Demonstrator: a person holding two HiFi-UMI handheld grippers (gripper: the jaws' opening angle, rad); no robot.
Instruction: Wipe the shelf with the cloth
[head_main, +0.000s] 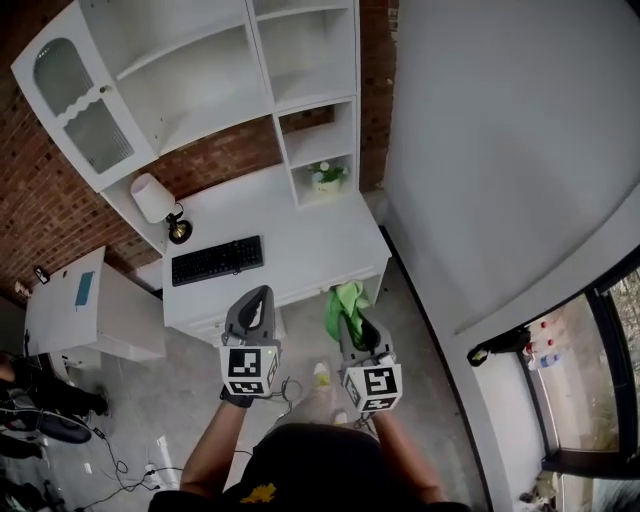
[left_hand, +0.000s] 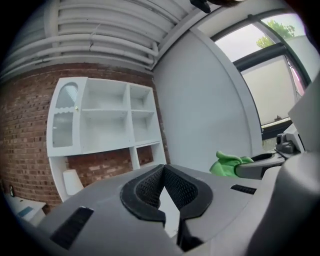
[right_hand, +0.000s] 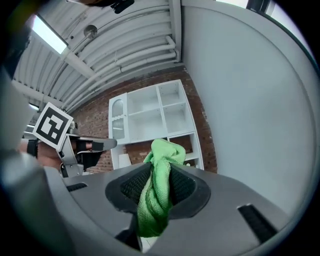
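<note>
Partly: cloth (right_hand: 158, 192) clamped in right tongs (right_hand: 156, 185) hides shelf (right_hand: 150, 112) bottom.

From the person's head, looking forward and steeply down, well back from the white shelf (head_main: 230, 70) and the tabletop (head_main: 300, 240) beneath it, with the left gripper (head_main: 261, 293) and right gripper (head_main: 357, 318) near, low in the picture. From the left gripper, tilted upward along its own fingers (left_hand: 145, 189), facing the shelf far off at left under the ceiling (left_hand: 100, 30), window (left_hand: 260, 45) at right, green cloth (left_hand: 227, 164) close at right. From the right gripper, likewise upward along its fingers (right_hand: 130, 185), shelf far ahead at centre, left gripper close at left. Shared by all three: shelf and brick wall (head_main: 60, 200) behind it.
</note>
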